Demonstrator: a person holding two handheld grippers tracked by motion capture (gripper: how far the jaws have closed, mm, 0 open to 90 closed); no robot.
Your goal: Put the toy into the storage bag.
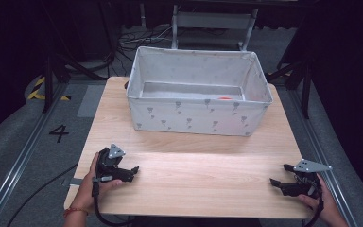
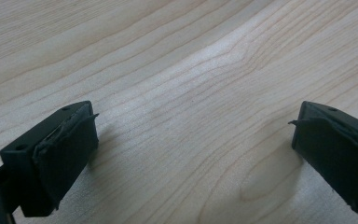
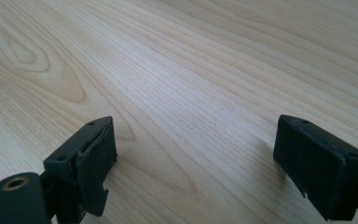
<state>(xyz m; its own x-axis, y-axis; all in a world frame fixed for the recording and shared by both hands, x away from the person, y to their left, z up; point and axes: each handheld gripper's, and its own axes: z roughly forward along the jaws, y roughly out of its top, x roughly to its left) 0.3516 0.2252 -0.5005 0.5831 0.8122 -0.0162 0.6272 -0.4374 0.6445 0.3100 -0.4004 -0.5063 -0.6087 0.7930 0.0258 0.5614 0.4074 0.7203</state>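
Both grippers rest low over bare table (image 1: 194, 179) wood, the left gripper (image 1: 131, 172) and right gripper (image 1: 280, 176) each with jaws spread wide and nothing between them. Well beyond them stands the fabric bin (image 1: 196, 116), a small orange object (image 1: 224, 98) lying inside near its front wall. Reaching it well probably means lifting over the rim and descending steeply with jaws kept wide.

Both grippers are black — the left gripper (image 1: 133, 171) and right gripper (image 1: 280, 174) each carry a grey three-cornered plate on top and trail a black cable. Jaw blocks show small screw holes and frayed pads; an orange-red band circles the left wrist.
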